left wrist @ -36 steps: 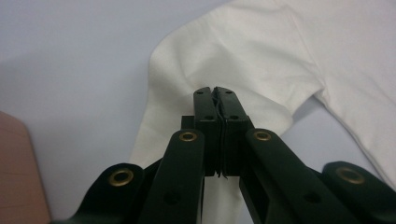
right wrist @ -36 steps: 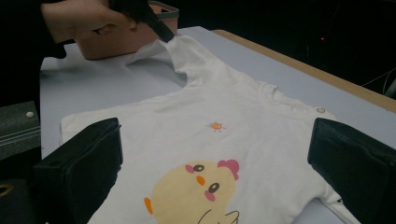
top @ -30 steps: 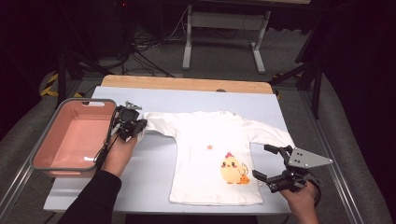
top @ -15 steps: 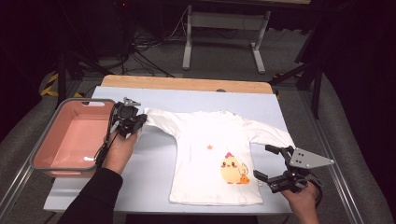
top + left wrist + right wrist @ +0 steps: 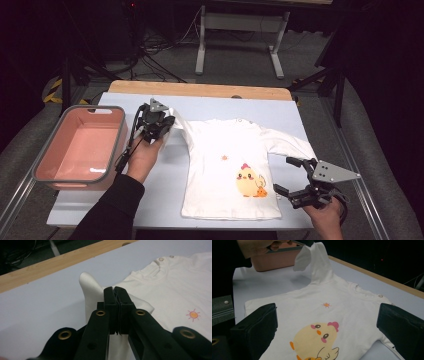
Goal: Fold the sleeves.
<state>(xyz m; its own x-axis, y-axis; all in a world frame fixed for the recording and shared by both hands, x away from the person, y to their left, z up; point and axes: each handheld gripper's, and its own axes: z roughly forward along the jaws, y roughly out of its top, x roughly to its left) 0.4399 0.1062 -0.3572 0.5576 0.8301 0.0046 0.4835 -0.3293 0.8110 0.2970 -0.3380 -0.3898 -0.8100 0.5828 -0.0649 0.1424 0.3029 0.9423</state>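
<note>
Shirt (image 5: 230, 170) first: a small cream long-sleeved one with a yellow chick (image 5: 248, 180) printed on the front, lying face up and mostly flat on the pale surface (image 5: 310, 125), hem towards the person. Nearest me, the right hand-held gripper (image 5: 287, 176) hovers just off the lower right hem with its jaws spread wide and nothing in them, placed, I'd judge, to pin or take that side once it is needed. Farther along, the left hand-held gripper (image 5: 167, 125) is clamped tight on the left sleeve (image 5: 314, 260), which is lifted off the surface and drawn upward, probably to fold it in. Beyond that hand, at the left edge, sits an empty pink bin (image 5: 80, 147), perhaps waiting for the shirt.
</note>
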